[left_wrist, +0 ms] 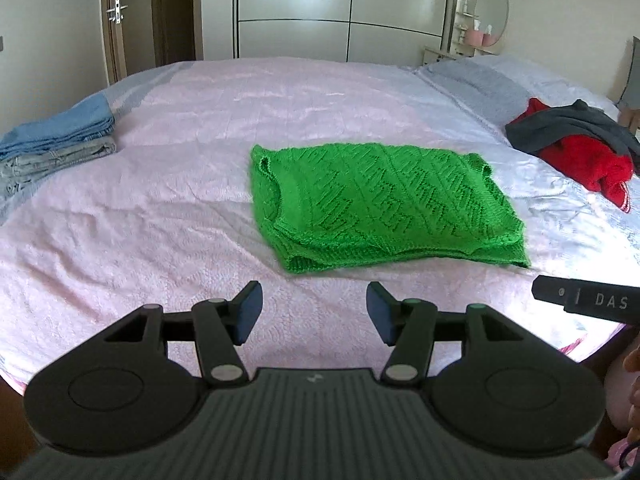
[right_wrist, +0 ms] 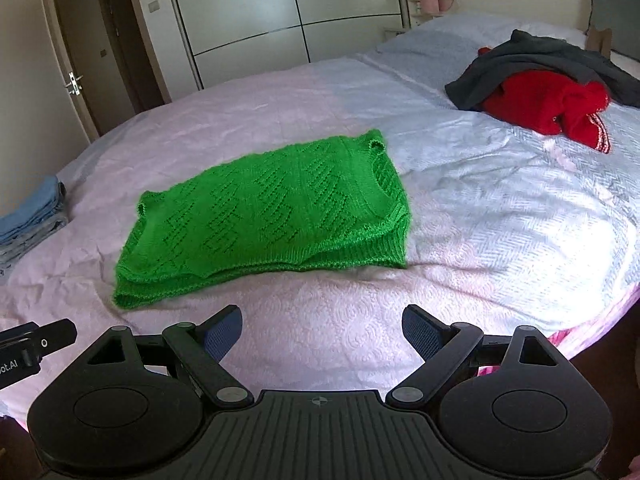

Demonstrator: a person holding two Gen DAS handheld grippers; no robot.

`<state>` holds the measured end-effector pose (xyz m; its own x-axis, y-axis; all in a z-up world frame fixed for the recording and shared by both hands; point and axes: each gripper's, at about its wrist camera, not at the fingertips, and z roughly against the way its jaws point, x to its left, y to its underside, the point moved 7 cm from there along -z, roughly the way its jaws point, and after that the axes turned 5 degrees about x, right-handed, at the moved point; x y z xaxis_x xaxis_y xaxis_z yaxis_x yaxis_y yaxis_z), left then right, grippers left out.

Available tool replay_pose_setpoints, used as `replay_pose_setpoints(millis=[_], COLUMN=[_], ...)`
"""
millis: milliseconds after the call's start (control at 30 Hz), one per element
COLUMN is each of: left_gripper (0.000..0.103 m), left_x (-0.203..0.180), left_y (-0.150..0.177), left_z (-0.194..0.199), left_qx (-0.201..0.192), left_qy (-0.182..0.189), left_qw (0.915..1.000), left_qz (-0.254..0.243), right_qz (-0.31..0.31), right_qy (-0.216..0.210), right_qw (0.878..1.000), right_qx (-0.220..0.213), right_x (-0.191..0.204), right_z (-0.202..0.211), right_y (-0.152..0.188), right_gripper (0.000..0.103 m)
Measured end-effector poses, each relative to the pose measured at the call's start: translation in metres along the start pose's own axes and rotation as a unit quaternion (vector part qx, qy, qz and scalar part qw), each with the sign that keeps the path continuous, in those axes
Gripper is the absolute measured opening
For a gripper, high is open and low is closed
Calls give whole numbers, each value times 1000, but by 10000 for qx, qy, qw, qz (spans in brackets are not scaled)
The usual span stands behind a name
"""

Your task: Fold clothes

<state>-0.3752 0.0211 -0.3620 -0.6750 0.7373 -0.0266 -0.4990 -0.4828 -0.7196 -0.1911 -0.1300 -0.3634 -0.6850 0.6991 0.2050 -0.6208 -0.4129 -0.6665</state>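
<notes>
Two fisheye views look down along a pair of hand-held grippers toward a wide bed covered in a pale pink textured bedspread (left_wrist: 168, 208).

In the left wrist view, the left gripper (left_wrist: 315, 312) fills the bottom of the frame, its jaws parted with only bedspread showing between them; nothing is held. A bright green knitted sleeveless top with a zigzag openwork pattern (left_wrist: 380, 204) lies folded flat in the centre of the frame, just beyond the jaws and not touching them. At the left edge sits a neat stack of folded blue and grey denim clothes (left_wrist: 56, 144). At the upper right, an unfolded heap of a red knitted garment under a dark grey garment (left_wrist: 576, 144) rests near the pillows. Part of the right gripper's black body pokes in at the lower right edge.

In the right wrist view, the right gripper (right_wrist: 322, 330) occupies the bottom of the frame, its jaws spread wide over bare bedspread, holding nothing. The green top (right_wrist: 272, 208) lies left of centre, the folded stack (right_wrist: 36, 212) at the far left edge, and the red and grey heap (right_wrist: 548, 88) at the upper right.

White wardrobe doors (left_wrist: 344, 8) and a brown wooden door (left_wrist: 116, 20) stand behind the bed.
</notes>
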Motion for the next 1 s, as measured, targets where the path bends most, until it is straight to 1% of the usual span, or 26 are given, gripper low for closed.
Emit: replay_pose_setpoints(millis=[100, 333, 533, 800, 900, 933, 1000], left_gripper=[57, 57, 57, 57, 59, 63, 63], left_x=[-4, -7, -7, -11, -12, -13, -14], left_y=[2, 1, -3, -10, -15, -17, -21], left_z=[7, 21, 23, 16, 8, 4, -4], left_qx=[-39, -133, -163, -95, -50, -33, -1], left_qy=[25, 26, -3, 40, 149, 204, 305], left_qw=[10000, 9998, 9997, 9997, 9997, 9996, 9994], left_qz=[-71, -165, -183, -203, -200, -184, -165], right_qz=[-18, -14, 33, 26, -29, -57, -128], right_qy=[-12, -60, -129, -183, -171, -159, -124], right_qw=[10000, 9999, 9998, 9998, 9998, 9999, 9998], right_qx=[-45, -138, -143, -69, -30, -12, 30], right_x=[-1, 0, 3, -1, -6, -9, -16], right_z=[6, 17, 18, 10, 3, 0, -7], right_y=[2, 1, -3, -12, -17, -18, -20], right_gripper=[90, 90, 90, 90, 90, 90, 90])
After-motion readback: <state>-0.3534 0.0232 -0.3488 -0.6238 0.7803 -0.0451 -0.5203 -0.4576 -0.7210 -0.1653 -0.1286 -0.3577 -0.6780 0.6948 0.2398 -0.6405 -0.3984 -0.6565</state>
